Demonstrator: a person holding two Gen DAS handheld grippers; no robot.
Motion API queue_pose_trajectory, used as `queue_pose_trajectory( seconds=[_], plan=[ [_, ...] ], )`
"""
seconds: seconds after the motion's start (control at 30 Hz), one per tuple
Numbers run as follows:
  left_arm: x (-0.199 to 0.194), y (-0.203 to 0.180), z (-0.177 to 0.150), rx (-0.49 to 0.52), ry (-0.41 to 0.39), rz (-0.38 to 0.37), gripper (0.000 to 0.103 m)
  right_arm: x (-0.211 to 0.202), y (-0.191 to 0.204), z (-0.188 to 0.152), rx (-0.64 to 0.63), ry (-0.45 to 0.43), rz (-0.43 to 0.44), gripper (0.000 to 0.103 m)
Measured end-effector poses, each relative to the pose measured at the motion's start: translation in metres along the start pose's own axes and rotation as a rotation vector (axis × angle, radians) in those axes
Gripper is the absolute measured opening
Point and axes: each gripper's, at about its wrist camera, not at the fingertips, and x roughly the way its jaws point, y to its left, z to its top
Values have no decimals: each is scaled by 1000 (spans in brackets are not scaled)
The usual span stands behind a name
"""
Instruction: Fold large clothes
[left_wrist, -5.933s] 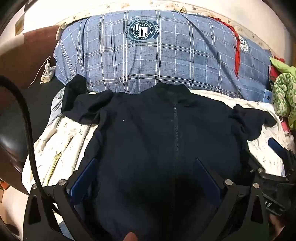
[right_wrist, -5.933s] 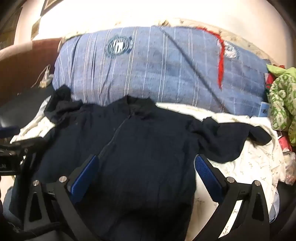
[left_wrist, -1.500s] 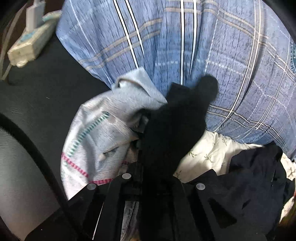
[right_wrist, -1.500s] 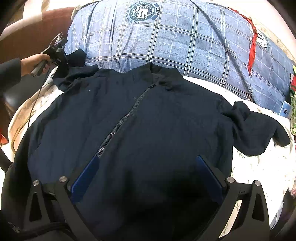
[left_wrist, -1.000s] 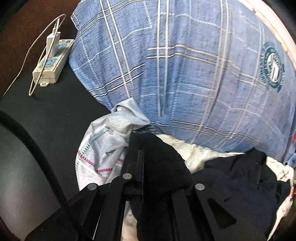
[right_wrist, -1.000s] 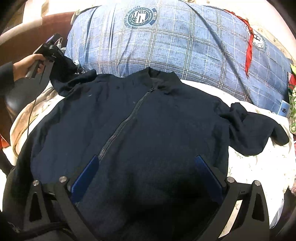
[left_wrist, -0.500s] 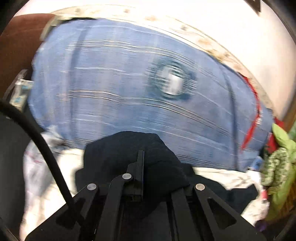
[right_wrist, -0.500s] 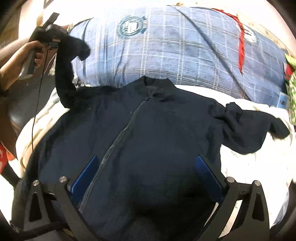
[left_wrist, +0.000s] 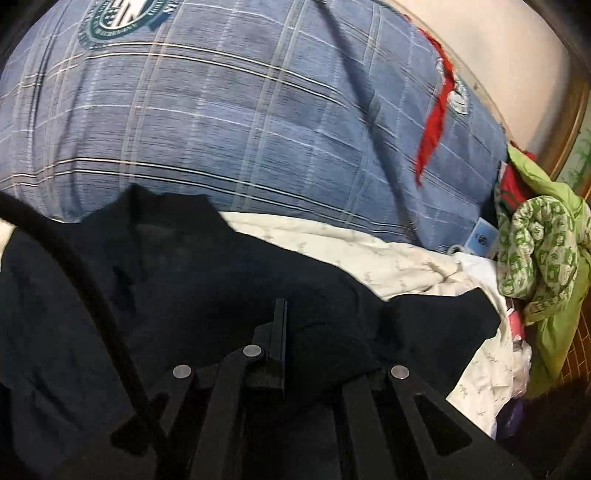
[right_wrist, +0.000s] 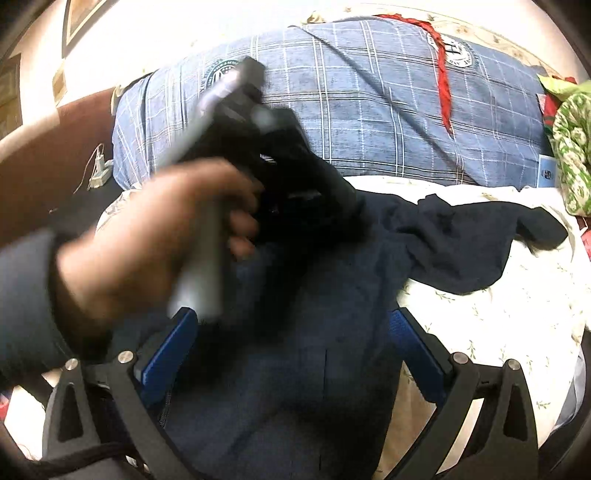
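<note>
The left gripper (left_wrist: 295, 325), clamped on the jacket's left sleeve (left_wrist: 325, 332), has swung it in over the jacket (right_wrist: 295, 369) body — first fold underway — ahead of the right gripper (right_wrist: 291, 343), which gapes empty

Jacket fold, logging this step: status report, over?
Left gripper shut on jacket sleeve, over the jacket body. Right gripper open, empty, hovering. Other sleeve unfolded.

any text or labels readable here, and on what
Round green-and-white crest on the blue plaid quilt: ring lettering too blurred and cropped to read.
Second round crest beside the red strip: unreadable.
Small pale blue tag at the quilt's edge: dark round mark, no legible words.
Dark navy zip jacket: no text visible.
</note>
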Motion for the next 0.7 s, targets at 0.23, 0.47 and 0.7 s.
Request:
queue_pose_trajectory(
  seconds=[0.23,0.47,0.7],
  plan=[
    [-8,-5,15,-21,-67,-31,2,-2,-2,3,10,-12,13,103],
    [73,-6,-42,163,310,48,19,-6,-10,5,25,-31,-34,103],
    [38,-9,-49,230,150,81,103,-15,-28,8,76,-91,-111,103]
  ],
)
